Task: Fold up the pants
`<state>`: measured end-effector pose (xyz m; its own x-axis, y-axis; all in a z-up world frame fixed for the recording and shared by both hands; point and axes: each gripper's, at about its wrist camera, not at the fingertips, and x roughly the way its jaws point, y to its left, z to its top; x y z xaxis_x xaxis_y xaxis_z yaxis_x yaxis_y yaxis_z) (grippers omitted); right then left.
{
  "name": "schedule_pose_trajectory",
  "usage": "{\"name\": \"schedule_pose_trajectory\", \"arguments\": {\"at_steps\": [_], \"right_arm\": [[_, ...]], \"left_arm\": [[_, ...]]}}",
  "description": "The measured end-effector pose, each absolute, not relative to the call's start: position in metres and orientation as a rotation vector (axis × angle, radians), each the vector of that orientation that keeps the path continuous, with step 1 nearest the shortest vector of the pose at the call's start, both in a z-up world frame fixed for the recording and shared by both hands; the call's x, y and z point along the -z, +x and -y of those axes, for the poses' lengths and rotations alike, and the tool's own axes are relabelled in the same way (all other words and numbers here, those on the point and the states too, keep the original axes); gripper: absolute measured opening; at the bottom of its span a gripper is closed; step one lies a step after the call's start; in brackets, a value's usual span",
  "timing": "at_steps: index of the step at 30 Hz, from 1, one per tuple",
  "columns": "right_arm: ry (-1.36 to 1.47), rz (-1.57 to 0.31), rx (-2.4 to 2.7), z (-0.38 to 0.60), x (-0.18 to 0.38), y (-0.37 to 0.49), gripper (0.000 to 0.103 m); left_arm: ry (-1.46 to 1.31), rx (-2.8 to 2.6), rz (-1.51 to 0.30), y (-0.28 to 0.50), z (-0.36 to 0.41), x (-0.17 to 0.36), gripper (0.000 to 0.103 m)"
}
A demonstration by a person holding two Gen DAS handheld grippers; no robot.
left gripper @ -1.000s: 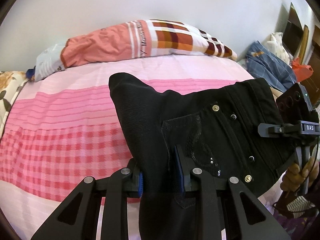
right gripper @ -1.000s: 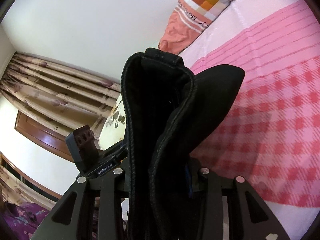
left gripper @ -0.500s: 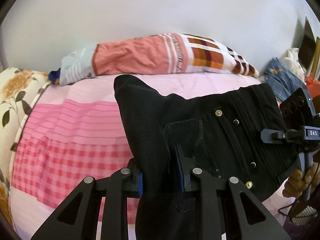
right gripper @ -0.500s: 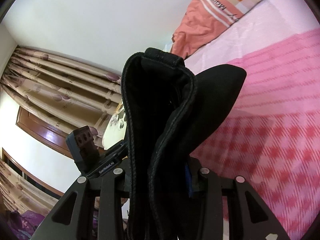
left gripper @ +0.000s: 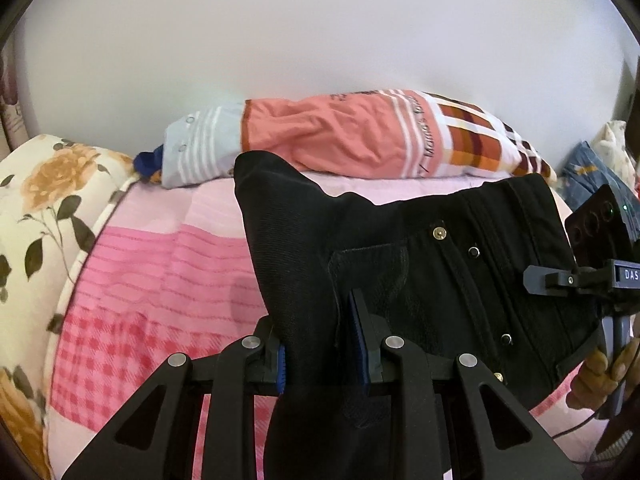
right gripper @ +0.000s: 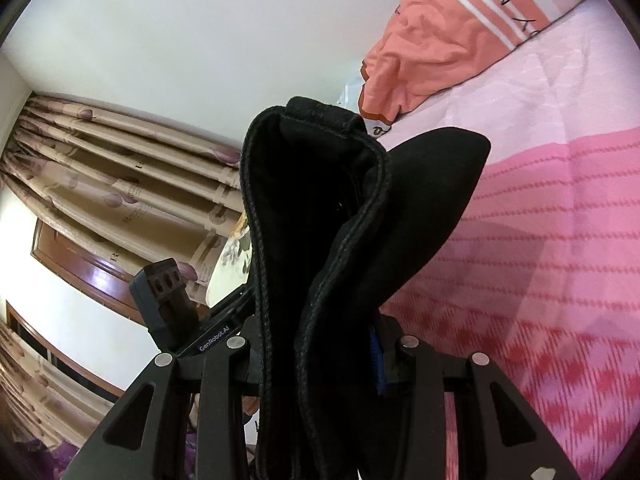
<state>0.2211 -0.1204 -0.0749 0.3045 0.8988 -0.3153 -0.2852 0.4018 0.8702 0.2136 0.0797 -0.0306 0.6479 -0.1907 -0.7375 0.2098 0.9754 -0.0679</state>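
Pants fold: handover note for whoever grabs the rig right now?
Left gripper: shut on the black pants near the pocket.
Right gripper: shut on the waistband end, bunched between its pads.
Pants are held up in the air over the pink bed, not laid down.
Done: both ends gripped and lifted.
Left: lay them flat on the bed, make the folds.

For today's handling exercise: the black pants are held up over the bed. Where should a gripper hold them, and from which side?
Grip the black pants at the thick waistband edge, one gripper at each end, coming from below with fingers pointing up. The left gripper and right gripper hold so now; the stitched band looks firm, so the legs likely hang straight.
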Motion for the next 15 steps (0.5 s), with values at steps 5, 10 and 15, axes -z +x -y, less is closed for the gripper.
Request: {"name": "schedule_pose_trajectory", "arguments": {"at_steps": [5, 10, 15], "right_arm": [[0.803, -0.934, -0.908, 0.102, 0.078, 0.250, 0.036], [0.813, -0.934, -0.901, 0.091, 0.084, 0.272, 0.036], [0.831, -0.937, -0.893, 0.080, 0.092, 0.293, 0.036]], "left_arm": [[0.038, 0.206, -0.831, 0.237, -0.096, 0.035, 0.026], [0.039, 0.188, -0.830, 0.261, -0.110, 0.041, 0.026], [0.038, 0.177, -0.835, 0.282, -0.120, 0.047, 0.026]]}}
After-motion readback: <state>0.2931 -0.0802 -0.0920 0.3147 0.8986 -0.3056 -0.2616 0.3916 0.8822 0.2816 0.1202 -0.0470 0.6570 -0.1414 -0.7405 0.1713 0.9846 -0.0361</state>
